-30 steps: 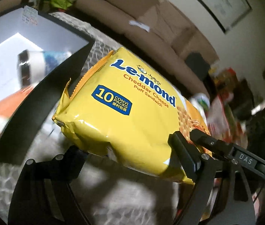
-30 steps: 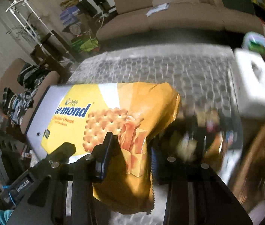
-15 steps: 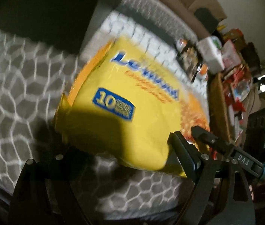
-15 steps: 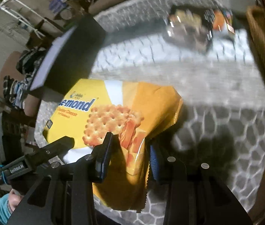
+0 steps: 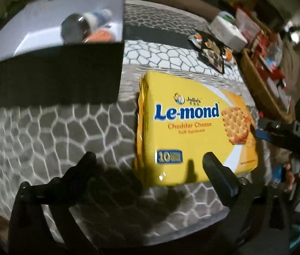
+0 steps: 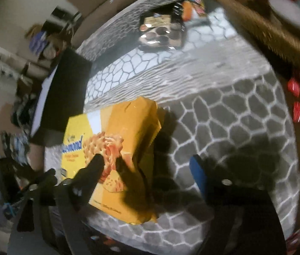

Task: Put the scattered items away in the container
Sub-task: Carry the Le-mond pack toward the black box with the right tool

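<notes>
The patterned surface was seen with the tidying only partly done. The dark-sided container, white inside, stood at its far left corner and already held a bottle and an orange item beside it. The yellow cracker pack was found lying flat on the surface, just beside the container's near corner but outside it, so its move into the container could be judged unfinished. Further back, a dark snack packet and a white box were left on the surface, well apart from the container; whether the box belonged to the tidying could not be told. A wicker basket of other goods was seen at the right edge.

The left gripper was shown with its jaws spread wide after just having been opened, the pack's near edge lying loose under its right finger and nothing clamped. The right gripper was likewise seen parted, its jaws just opened, the pack's end lying free between them and no longer pinched. Three or more items were judged still to be put away.
</notes>
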Demonstrator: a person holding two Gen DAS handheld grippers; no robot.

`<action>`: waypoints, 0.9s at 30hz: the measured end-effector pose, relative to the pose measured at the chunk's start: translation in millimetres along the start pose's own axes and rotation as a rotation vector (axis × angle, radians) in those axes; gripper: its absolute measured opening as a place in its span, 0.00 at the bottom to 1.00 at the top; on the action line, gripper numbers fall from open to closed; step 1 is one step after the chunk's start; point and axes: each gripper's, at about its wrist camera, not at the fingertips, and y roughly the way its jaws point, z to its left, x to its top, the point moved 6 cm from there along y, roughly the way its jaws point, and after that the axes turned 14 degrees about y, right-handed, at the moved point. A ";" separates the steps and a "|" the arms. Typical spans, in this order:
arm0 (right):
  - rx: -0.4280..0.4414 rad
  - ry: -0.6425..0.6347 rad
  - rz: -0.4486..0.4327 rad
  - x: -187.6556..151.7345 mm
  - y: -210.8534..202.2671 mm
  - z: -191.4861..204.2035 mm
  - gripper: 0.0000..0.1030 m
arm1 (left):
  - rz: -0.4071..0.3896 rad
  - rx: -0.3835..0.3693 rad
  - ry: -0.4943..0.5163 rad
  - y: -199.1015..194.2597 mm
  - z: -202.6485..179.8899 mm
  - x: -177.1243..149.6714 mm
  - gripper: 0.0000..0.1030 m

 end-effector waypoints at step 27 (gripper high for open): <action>-0.062 -0.229 -0.010 -31.1 46.9 42.1 0.75 | 0.034 -0.305 -0.060 58.1 -20.2 15.2 0.85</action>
